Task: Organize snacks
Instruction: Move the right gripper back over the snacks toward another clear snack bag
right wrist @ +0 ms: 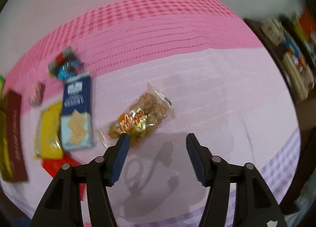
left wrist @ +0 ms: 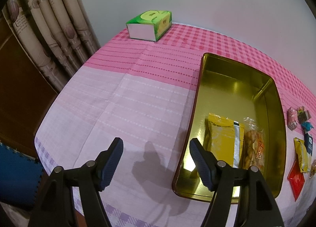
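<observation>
Right wrist: right gripper fingers spread above clear snack packet; left gripper fingers spread, empty.

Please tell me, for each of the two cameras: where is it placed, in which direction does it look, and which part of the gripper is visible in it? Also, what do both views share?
Left wrist: sits on the left gripper, looking steeply down at the cloth-covered table, a gold tin and a green tissue box; both open fingers show.
Right wrist: sits on the right gripper, looking down at a clear snack packet; both open fingers show, nothing between them.
Shared: the table, the tin's edge, the blue cracker packet and the yellow packet beside it.
</observation>
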Tool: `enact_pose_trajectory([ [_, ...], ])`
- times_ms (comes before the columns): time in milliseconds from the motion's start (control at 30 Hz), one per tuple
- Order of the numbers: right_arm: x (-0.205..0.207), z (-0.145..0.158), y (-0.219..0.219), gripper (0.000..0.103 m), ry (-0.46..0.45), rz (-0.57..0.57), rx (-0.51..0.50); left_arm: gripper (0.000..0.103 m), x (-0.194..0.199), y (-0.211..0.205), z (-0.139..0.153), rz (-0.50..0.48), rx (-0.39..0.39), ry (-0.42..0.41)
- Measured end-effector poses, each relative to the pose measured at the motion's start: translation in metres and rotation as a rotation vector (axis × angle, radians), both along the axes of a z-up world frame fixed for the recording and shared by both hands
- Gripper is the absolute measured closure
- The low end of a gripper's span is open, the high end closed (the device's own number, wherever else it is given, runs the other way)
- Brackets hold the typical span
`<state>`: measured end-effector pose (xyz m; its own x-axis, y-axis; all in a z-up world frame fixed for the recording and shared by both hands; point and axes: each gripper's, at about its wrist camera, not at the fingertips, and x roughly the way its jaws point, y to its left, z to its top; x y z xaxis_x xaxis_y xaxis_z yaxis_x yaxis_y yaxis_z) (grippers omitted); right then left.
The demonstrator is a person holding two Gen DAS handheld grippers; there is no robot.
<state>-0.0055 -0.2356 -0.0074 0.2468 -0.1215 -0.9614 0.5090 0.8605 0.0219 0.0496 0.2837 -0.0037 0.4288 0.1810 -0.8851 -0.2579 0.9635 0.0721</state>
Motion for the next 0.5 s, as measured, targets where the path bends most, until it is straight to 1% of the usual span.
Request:
enact_pose_trajectory([
  [100,0.009,-0.004,-0.002,0.038,0.004,-0.068,0.032,0.032,0.0,0.0,0.0,-0.002,-0.001,0.0],
  [167,0.018,-0.009,0.002,0.038,0.032,-0.094,0.017,0.032,0.0,0.0,0.001,0.0,-0.001,-0.004],
  [233,0.02,-0.012,0.009,0.038,0.033,-0.116,0.011,0.032,0.0,0.001,0.001,0.0,-0.005,-0.004],
  [367,0.03,-0.015,0.016,0.04,0.046,-0.102,-0.05,0.032,0.001,0.002,0.001,0.001,-0.007,-0.004],
  [433,0.035,-0.019,0.017,0.043,0.05,-0.093,-0.045,0.032,0.0,0.002,0.002,-0.001,-0.007,-0.007],
  [500,0.04,-0.024,0.02,0.047,0.053,-0.066,-0.062,0.032,0.0,0.002,0.002,-0.001,-0.006,-0.008],
])
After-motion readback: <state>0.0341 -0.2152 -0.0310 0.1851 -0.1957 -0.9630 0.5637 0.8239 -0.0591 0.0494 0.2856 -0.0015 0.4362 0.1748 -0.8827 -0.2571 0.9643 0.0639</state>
